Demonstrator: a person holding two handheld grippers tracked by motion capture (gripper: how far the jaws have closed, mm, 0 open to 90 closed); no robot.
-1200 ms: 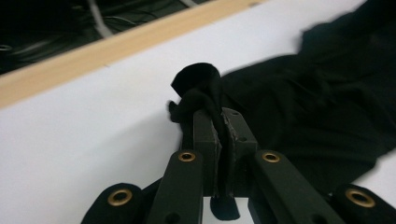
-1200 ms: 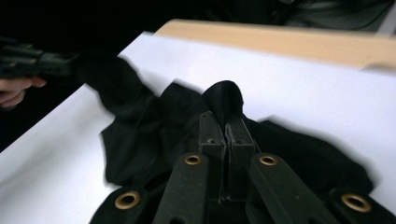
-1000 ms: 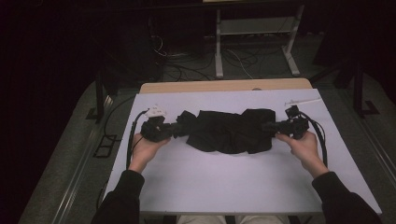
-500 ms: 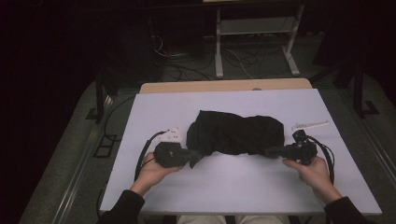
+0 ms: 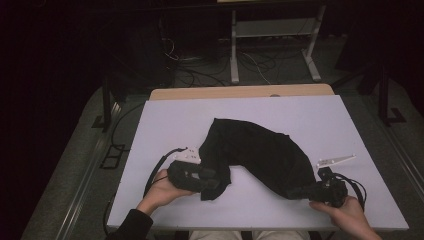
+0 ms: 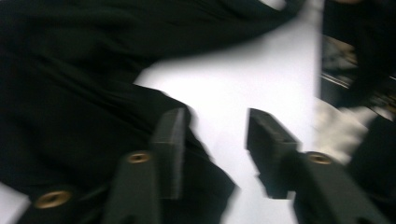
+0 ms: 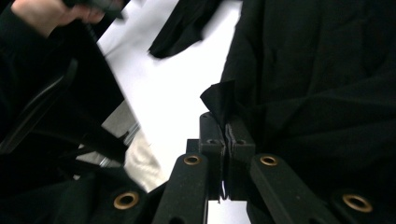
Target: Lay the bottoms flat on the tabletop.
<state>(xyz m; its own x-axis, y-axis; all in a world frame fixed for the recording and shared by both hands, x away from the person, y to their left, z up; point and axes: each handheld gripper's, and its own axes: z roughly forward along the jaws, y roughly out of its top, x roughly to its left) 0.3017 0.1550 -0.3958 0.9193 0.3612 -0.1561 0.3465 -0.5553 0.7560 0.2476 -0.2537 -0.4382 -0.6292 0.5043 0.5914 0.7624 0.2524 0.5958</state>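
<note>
Black cloth (image 5: pixel 255 152) lay across the white bench (image 5: pixel 165 125)
The right tool (image 7: pixel 226 135) pinched its near right corner; the left tool (image 6: pixel 212 140) stood spread at its near left edge

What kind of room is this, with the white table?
Probably a lab or workshop set up for recording, not a home. The white table is bare apart from a black cloth, loose cables trail over the dark floor, and a metal stand sits behind.
</note>
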